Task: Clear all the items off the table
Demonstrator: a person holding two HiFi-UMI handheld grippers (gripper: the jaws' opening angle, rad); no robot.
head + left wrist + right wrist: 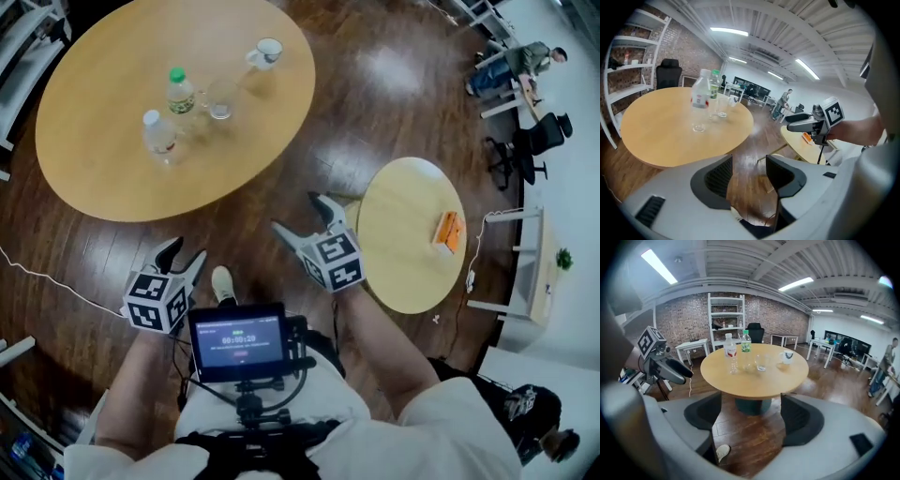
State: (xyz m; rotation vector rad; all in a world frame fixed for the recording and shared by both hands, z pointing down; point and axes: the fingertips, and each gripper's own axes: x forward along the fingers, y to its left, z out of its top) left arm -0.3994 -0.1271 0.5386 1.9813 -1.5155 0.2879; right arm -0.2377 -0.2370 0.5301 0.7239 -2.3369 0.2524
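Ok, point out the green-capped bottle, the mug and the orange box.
green-capped bottle [180,95]: head view, on its label.
mug [266,52]: head view, on its side near the rim.
orange box [449,232]: head view, on its top face.

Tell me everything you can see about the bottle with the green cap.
The green-capped bottle is clear plastic with a label round its middle and its cap on. It stands upright on the large round wooden table, between a white-capped bottle and a clear glass, seemingly touching neither.
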